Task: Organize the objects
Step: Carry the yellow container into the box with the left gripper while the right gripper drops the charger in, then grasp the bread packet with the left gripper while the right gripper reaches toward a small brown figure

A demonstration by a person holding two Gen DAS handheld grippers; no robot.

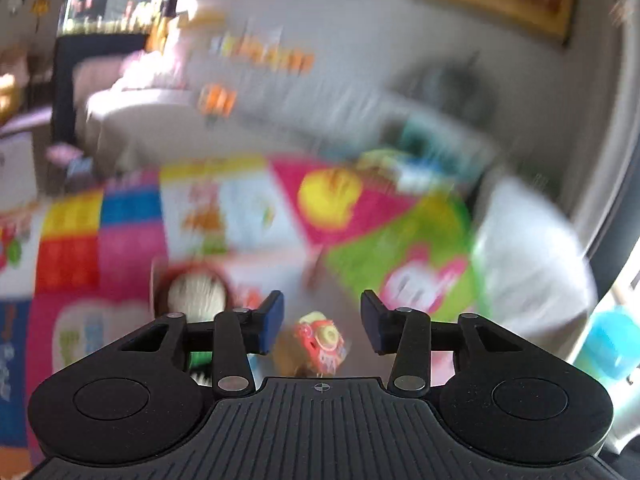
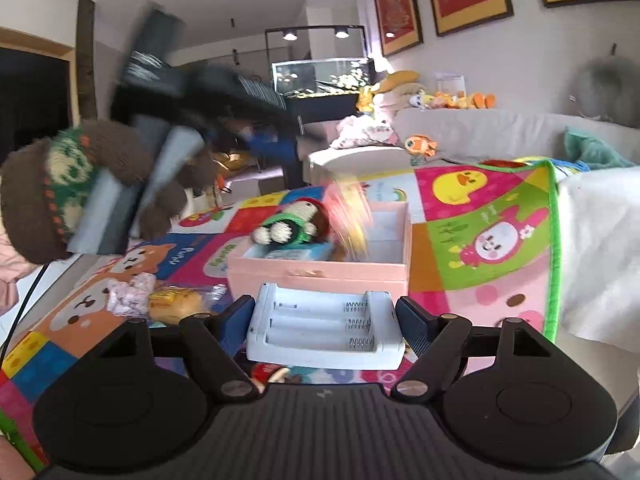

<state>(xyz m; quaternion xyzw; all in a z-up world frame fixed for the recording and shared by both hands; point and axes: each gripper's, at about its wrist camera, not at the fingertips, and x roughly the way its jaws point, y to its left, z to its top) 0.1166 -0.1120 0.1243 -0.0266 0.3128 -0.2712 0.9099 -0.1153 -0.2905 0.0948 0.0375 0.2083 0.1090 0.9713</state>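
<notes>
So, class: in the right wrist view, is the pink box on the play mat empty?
No, the pink box already holds a crocheted toy and a blue item beneath it.

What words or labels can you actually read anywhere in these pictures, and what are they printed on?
"Puppy", on the blue patch of the play mat beside the cartoon dog; upside down to the camera, so a likely reading.
"Buddy", or near it, on the white patch of the mat by the pink box; uncertain.
Yellow snack packet: print too small.
Left wrist view: everything too blurred to read.
</notes>
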